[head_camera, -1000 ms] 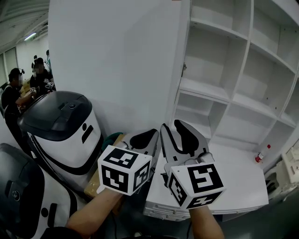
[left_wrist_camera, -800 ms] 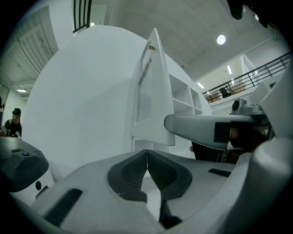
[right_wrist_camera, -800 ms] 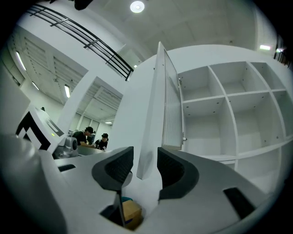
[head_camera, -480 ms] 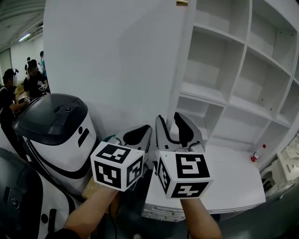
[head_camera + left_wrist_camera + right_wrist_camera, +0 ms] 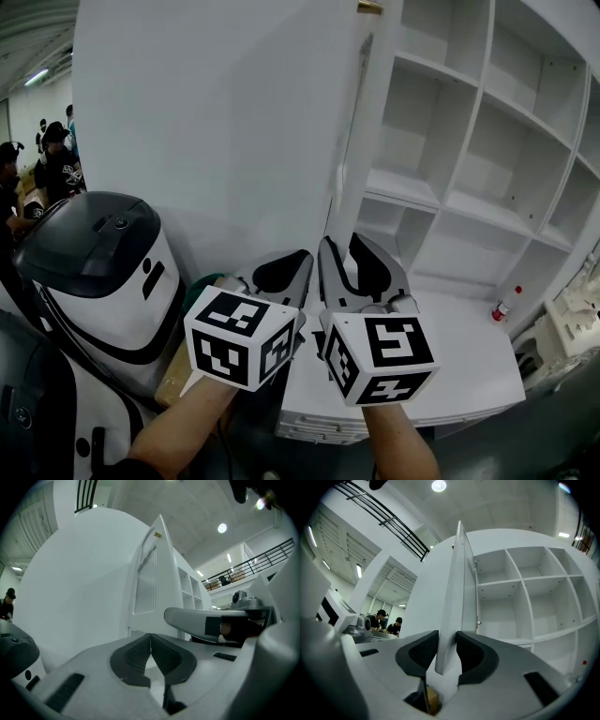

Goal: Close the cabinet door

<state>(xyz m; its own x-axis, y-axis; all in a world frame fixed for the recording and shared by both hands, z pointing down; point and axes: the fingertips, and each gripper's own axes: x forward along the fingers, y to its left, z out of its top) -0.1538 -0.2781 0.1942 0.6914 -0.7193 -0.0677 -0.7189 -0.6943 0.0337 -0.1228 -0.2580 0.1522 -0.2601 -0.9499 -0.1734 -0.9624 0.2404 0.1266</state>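
The white door (image 5: 216, 122) stands open mid-frame, left of the cabinet (image 5: 469, 150) and its white tabletop (image 5: 469, 366). The right tool (image 5: 345, 248), held level, has just been closing and pinches the door's edge. The left tool (image 5: 298, 264) beside it is closed, empty.

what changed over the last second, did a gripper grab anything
The right gripper has just been closing its jaws around the free edge of the tall white cabinet door, touching both faces. The left gripper stays shut and empty beside it; hands barely shifted, and the door is still open.
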